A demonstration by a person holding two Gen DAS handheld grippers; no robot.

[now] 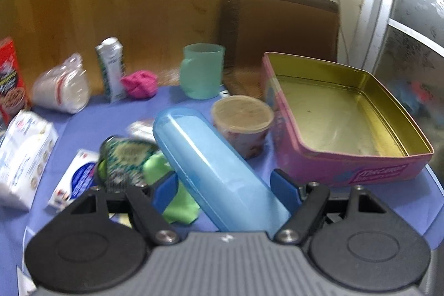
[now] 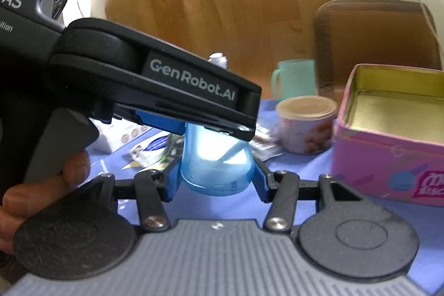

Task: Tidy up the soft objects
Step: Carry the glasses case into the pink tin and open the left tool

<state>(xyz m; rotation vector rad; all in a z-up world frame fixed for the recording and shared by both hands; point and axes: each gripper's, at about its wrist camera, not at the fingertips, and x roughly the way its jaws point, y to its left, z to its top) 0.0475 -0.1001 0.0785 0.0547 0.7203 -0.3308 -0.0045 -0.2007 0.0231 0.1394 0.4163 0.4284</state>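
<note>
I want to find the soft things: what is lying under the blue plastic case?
Under the blue plastic case, a green cloth shows partly beside a patterned pouch. Whatever is directly beneath the case stays covered.

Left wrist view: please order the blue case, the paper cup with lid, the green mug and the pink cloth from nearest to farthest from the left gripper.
1. blue case, between the left gripper fingers.
2. paper cup with lid, just beyond, slightly right.
3. green mug, farther back, centre.
4. pink cloth, back left; too close to the mug to rank.
</note>
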